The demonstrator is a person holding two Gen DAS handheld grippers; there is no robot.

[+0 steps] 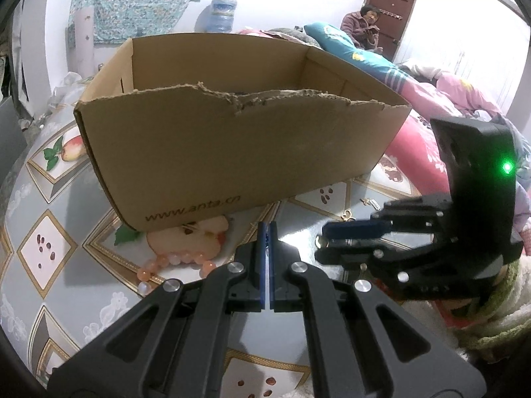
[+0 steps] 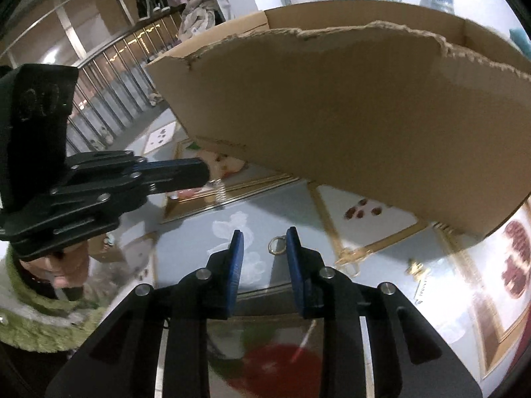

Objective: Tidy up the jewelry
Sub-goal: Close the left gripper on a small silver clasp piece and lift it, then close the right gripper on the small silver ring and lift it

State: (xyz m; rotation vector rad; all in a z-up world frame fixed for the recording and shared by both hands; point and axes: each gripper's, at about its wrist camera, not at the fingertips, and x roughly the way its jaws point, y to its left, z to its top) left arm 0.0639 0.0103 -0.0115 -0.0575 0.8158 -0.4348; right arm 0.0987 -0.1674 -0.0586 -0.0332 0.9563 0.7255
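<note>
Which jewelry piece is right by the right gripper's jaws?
The small gold ring, lying on the tablecloth at the jaws' tips. The other gold trinkets and the pink bead bracelet lie farther away.

An open brown cardboard box (image 1: 232, 152) stands upright on the patterned tabletop, its near wall torn ragged along the top edge and printed with a web address low on the front. A bracelet of pale orange and whitish beads (image 1: 176, 265) lies curved on the table just before the box's near corner. A small gold-coloured ring (image 2: 277, 244) lies flat on the table. Farther right lie a small gold clasp-like piece (image 2: 348, 260) and another tiny gold piece (image 2: 416, 268), each too small to identify
</note>
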